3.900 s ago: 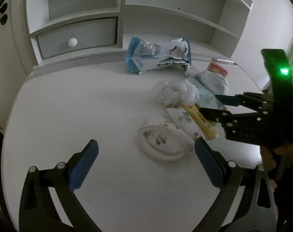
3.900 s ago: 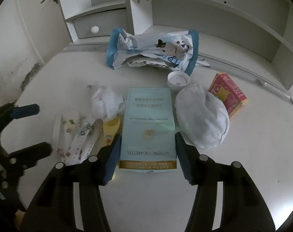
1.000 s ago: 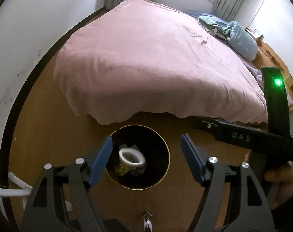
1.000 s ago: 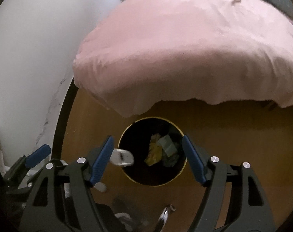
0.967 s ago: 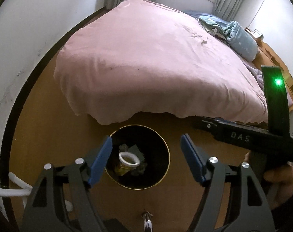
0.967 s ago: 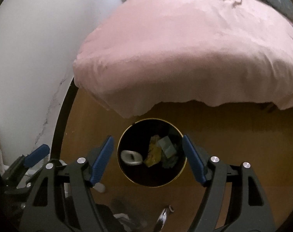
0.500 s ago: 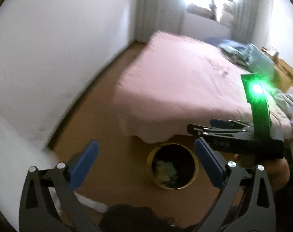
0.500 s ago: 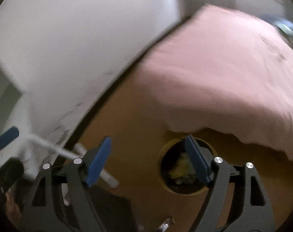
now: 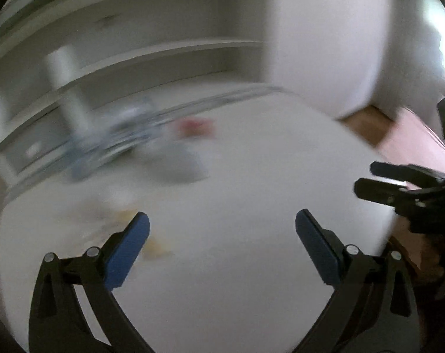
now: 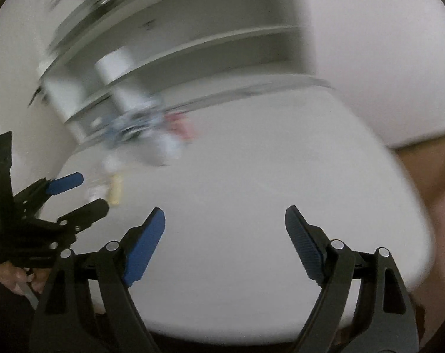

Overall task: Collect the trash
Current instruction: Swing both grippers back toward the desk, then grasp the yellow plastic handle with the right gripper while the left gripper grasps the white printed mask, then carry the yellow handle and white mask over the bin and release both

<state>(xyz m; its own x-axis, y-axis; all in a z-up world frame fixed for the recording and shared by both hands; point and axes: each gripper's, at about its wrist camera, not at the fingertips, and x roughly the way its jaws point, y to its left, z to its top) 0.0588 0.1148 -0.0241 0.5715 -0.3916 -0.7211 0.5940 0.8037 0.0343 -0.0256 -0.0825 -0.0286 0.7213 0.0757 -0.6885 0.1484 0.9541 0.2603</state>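
Note:
Both views are blurred by motion. My left gripper point(image 9: 221, 229) is open and empty above the near part of the white desk point(image 9: 237, 279). My right gripper point(image 10: 224, 223) is open and empty too, over the desk point(image 10: 251, 194). Trash lies smeared at the back: a red packet point(image 9: 194, 126), a blue-and-white wrapper point(image 9: 104, 150), a grey-white lump point(image 9: 178, 161) and a yellowish piece point(image 9: 154, 250). In the right wrist view the red packet point(image 10: 179, 126), the white lump point(image 10: 163, 147) and a yellow piece point(image 10: 116, 191) sit far ahead. The right gripper point(image 9: 366, 181) shows at the left view's right edge, and the left gripper point(image 10: 78, 189) at the right view's left edge.
White shelves point(image 9: 163, 58) rise behind the desk. A white wall point(image 9: 325, 44) stands to the right, with brown floor point(image 9: 366, 123) past the desk's rounded right edge. A hand point(image 10: 19, 282) holds the left gripper.
Both grippers have swung from above the bin on the floor by the pink bed back up to the desk. Their fingers stay open and empty.

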